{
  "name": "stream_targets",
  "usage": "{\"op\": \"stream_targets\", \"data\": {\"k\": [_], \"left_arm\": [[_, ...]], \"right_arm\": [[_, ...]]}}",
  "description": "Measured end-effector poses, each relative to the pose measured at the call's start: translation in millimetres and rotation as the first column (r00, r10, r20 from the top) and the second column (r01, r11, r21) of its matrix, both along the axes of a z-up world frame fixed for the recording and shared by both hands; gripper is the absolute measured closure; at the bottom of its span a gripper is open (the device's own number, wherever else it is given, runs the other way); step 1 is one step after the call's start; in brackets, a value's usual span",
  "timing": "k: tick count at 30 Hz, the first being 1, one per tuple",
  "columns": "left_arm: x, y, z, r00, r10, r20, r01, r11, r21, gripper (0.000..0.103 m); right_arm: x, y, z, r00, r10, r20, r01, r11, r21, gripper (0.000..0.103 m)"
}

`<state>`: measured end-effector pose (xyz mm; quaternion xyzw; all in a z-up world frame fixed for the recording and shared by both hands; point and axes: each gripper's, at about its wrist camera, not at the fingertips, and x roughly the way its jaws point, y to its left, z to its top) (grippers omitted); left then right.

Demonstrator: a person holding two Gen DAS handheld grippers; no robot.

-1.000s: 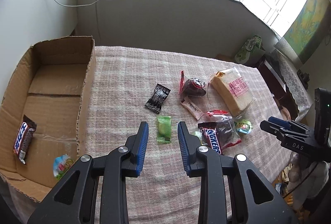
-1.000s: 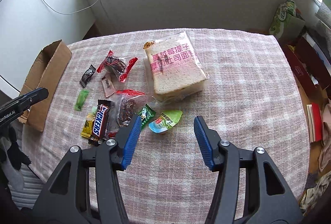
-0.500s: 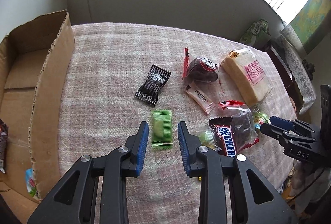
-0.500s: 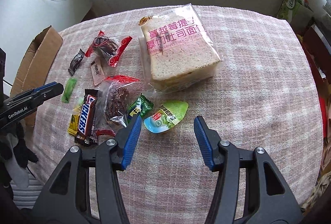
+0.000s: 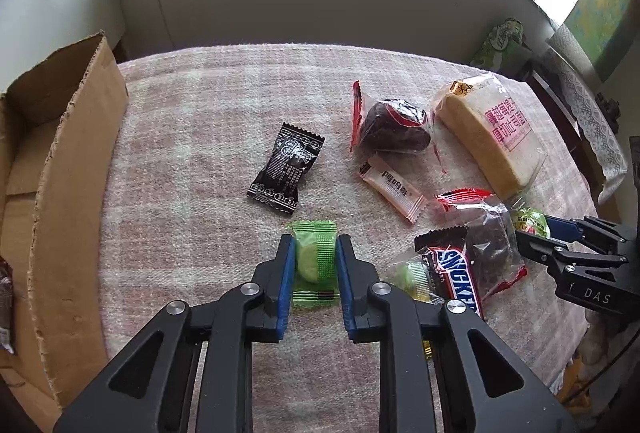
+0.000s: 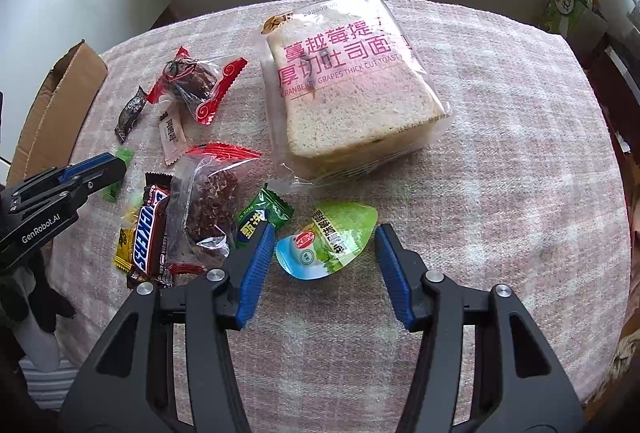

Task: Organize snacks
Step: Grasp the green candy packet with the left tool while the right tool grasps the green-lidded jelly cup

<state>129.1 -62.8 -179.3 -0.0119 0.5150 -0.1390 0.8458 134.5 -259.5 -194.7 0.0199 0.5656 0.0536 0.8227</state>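
Left wrist view gives me the green candy packet (image 5: 315,260) lying on the pink checked tablecloth (image 5: 192,161), and my left gripper (image 5: 316,245) has just closed its blue pads on the packet's two long sides. Just beyond that packet sits a black candy wrapper (image 5: 286,167). To the packet's right lies the Snickers bar (image 5: 454,275), partly under a clear bag of dark snack (image 5: 490,237), with a small white sachet (image 5: 391,187) further back. The cardboard box (image 5: 72,193) stands open at the cloth's left edge, well apart from the packet.

Right wrist view shows my right gripper (image 6: 324,237) spread wide, its jaws having just narrowed a little, with a green-lidded jelly cup (image 6: 328,243) between them on the cloth and neither pad touching it. A dark green candy (image 6: 262,217) lies just beside the cup, against the left pad. Beyond the cup rests the bagged toast loaf (image 6: 352,89).
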Motion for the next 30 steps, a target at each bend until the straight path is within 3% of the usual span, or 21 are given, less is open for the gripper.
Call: {"op": "stream_targets", "data": {"k": [4,16,30], "left_arm": [[-1.9,-1.7,-0.9,1.0,-0.012,0.018,0.012,1.0,0.007,0.084],[-9.1,17.2,9.1,1.0,0.001,0.022,0.0,0.999,-0.043,0.085],[-28.3,41.6,45.4,0.997,0.038,0.069,-0.03,0.994,-0.106,0.085]], "right_arm": [[0.5,1.1,0.7,1.0,0.015,0.0,-0.015,1.0,-0.023,0.068],[-5.8,-0.9,8.0,1.0,0.012,0.02,-0.012,1.0,-0.021,0.068],[-20.6,-5.1,39.3,0.997,-0.001,0.08,0.002,1.0,-0.011,0.068]]}}
